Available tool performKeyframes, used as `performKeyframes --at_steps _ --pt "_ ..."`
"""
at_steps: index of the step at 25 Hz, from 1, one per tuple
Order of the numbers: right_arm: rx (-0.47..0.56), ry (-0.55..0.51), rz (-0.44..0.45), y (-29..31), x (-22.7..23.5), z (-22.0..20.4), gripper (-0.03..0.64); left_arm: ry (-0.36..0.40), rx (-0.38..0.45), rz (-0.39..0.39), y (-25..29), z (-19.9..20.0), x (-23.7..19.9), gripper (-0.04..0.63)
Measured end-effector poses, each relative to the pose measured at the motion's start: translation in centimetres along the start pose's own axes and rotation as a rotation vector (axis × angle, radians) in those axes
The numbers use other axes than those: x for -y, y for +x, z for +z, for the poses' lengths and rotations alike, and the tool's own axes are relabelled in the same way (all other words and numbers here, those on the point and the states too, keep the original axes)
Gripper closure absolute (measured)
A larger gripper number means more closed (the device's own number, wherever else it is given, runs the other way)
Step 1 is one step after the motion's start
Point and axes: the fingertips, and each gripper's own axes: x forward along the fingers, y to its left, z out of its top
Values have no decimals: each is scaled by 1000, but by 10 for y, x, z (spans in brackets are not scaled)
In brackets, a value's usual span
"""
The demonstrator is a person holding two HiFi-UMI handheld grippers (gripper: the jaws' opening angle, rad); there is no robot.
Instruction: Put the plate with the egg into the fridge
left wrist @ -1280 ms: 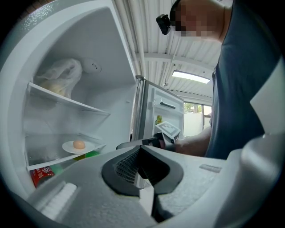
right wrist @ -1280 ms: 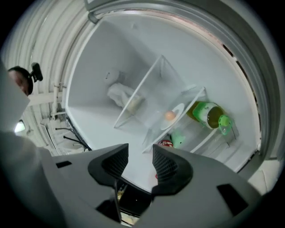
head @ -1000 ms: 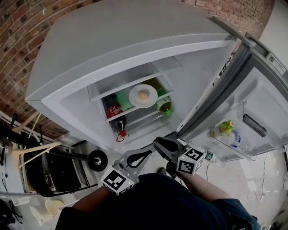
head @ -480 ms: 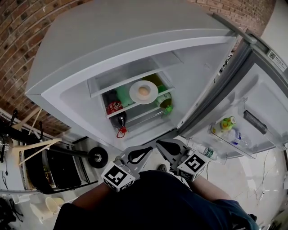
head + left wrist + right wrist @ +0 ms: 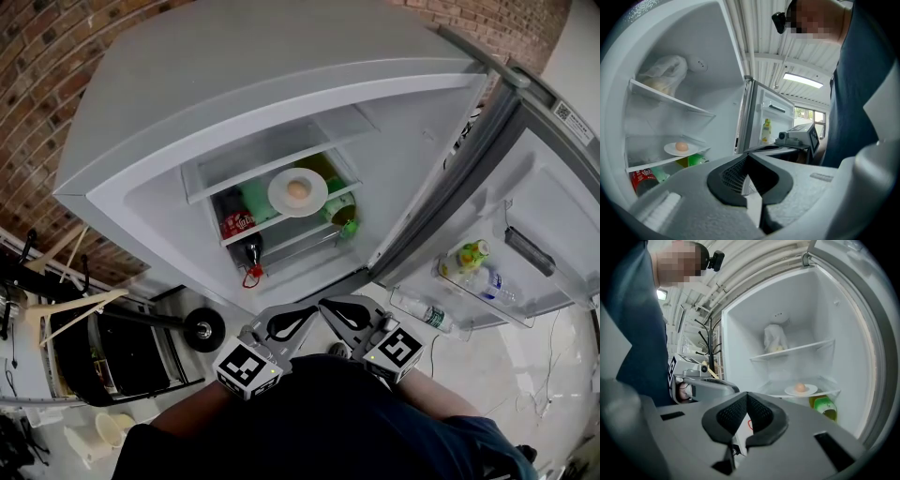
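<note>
The white plate with a brown egg rests on the middle glass shelf inside the open fridge. It also shows as the plate and egg in the left gripper view, and as the plate and egg in the right gripper view. Both grippers hang well in front of the fridge, close to the person's body. My left gripper is shut with nothing between its pads. Beside it, my right gripper is shut and empty too.
A red can, a green bottle and a dark bottle sit under the plate's shelf. A pale bag lies on the upper shelf. The door stands open at right with bottles. A black cart stands at left.
The right gripper's jaws have closed from partly open. Both grippers have shifted slightly toward the body. The plate with the egg stays on its shelf.
</note>
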Motion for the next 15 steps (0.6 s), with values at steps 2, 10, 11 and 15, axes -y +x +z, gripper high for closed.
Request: performKeyframes --at_steps 2,10,11,15 --pt "1 -11 7 0 -2 1 607 -2 1 -1 0 0 1 591" --pt "5 -18 -6 -1 -3 1 607 -11 1 6 0 2 2 591" --pt "9 -21 -6 0 -3 2 607 -4 -1 5 0 2 1 591" --pt "8 -27 -9 0 -3 0 607 -8 -7 5 0 0 2 591"
